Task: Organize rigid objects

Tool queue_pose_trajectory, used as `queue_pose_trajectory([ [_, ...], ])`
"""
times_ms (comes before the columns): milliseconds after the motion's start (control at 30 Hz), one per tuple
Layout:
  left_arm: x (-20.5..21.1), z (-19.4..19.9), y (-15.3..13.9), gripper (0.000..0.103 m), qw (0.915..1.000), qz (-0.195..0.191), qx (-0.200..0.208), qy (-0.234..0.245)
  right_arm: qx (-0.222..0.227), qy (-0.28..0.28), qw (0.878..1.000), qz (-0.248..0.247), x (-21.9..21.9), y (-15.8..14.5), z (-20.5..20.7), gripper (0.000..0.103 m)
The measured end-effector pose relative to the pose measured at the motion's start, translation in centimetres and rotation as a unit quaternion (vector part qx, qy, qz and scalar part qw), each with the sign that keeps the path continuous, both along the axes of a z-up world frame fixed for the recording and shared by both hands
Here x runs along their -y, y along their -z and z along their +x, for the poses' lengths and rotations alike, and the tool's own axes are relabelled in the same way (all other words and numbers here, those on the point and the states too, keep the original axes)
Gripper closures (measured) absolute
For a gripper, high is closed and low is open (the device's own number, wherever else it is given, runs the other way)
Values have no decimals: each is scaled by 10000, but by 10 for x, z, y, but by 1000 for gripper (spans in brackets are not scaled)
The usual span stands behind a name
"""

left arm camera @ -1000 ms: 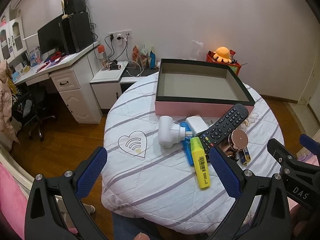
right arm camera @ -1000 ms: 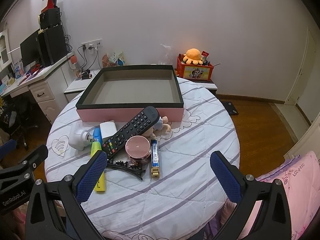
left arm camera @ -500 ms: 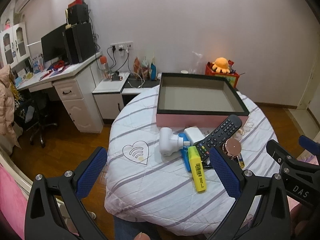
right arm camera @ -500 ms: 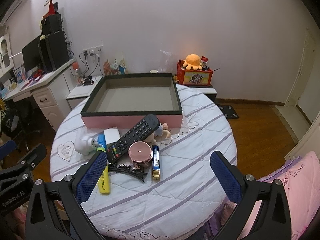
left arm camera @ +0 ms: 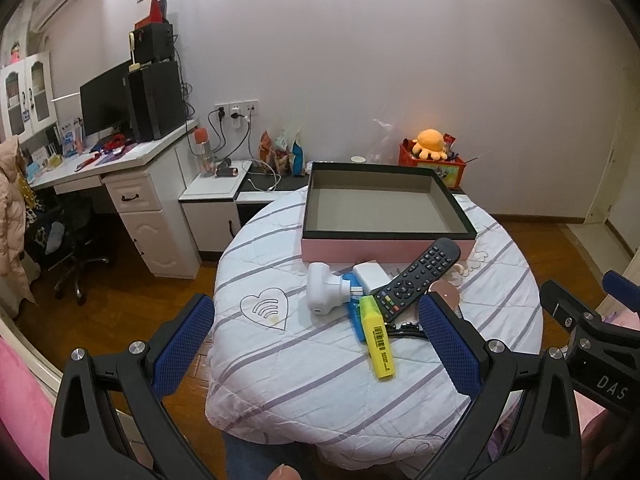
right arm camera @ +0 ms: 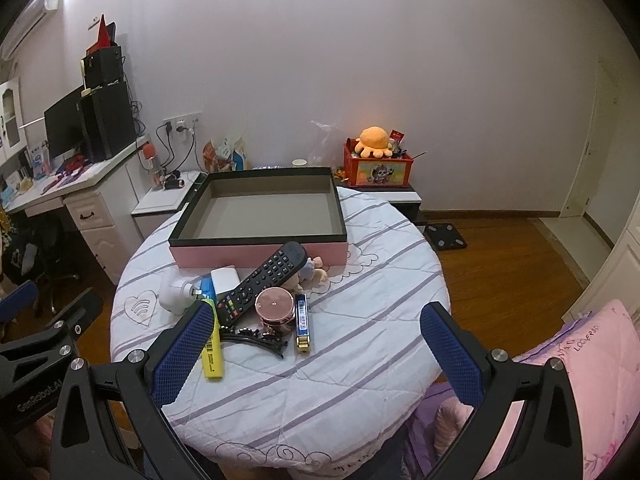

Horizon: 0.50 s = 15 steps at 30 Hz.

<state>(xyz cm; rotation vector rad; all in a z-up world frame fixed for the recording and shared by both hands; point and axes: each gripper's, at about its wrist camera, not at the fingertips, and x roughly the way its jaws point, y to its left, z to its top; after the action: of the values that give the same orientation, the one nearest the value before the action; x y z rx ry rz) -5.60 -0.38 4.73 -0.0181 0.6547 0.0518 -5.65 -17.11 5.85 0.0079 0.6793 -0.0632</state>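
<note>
On the round table [right arm camera: 360, 344], remote [right arm camera: 264, 280], highlighter [right arm camera: 211, 350], plugs and jar [right arm camera: 275, 305] cluster before the empty pink box [right arm camera: 256, 254]. Left gripper [left arm camera: 316, 344] and right gripper [right arm camera: 316, 344] hover wide apart, holding nothing.

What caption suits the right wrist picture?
Open right gripper above a table of clutter, empty box behind.

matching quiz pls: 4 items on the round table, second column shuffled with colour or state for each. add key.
Things:
1. highlighter
2. remote
3. round tin
4. box

Descriptions:
A. black, with rows of buttons
B. rose-gold lid
C. pink outside, nothing inside
D. yellow, barcode on its side

Pairs: 1-D, 2-A, 3-B, 4-C
</note>
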Motion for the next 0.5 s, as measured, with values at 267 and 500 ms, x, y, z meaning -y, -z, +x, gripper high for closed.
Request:
queue_pose_trajectory([
  [267, 0, -2, 0, 0, 10000, -13, 0, 7, 45, 36, 10000, -19, 0, -3, -4, 0],
  [500, -4, 1, 5, 0, 9999, -57, -109, -37, 2, -19, 10000, -20, -3, -1, -1, 0],
])
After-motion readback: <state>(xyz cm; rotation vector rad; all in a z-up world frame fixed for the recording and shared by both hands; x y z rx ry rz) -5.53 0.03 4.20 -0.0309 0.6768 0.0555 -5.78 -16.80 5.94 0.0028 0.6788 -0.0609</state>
